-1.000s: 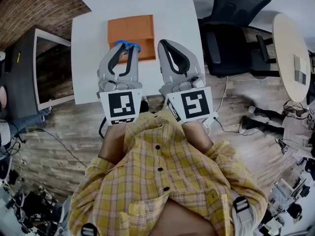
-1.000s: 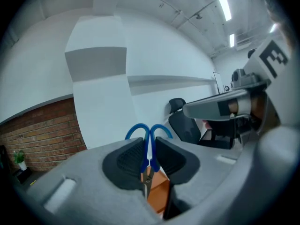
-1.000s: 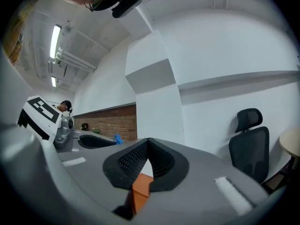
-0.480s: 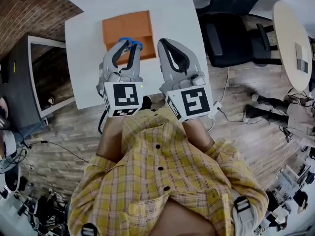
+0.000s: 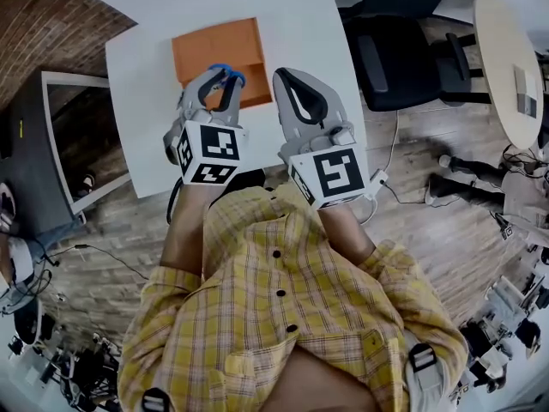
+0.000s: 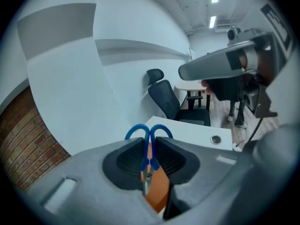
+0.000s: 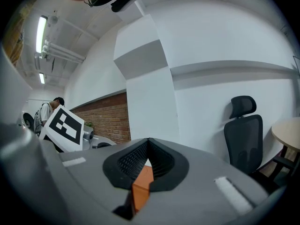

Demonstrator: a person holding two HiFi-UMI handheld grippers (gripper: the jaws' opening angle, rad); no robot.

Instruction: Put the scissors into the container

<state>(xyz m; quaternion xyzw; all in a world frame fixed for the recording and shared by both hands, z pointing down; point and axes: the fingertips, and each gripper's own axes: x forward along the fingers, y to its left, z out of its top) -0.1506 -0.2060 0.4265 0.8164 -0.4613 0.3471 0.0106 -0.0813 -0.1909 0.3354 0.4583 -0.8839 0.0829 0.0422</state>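
My left gripper is shut on blue-handled scissors, held above the near edge of the orange container on the white table. In the left gripper view the scissors stand pinched between the dark pads, handle loops up, with the orange container below. My right gripper hangs beside the container's right near corner, shut and empty. The right gripper view shows its pads closed together, with the orange container below them.
A black office chair stands right of the table. A round white table is at far right. A dark cabinet sits left of the table. Cables lie on the wooden floor.
My left gripper has tilted and shifted a little over the container with the scissors still held. The view has drifted, so the table sits further left. The right gripper has barely moved.
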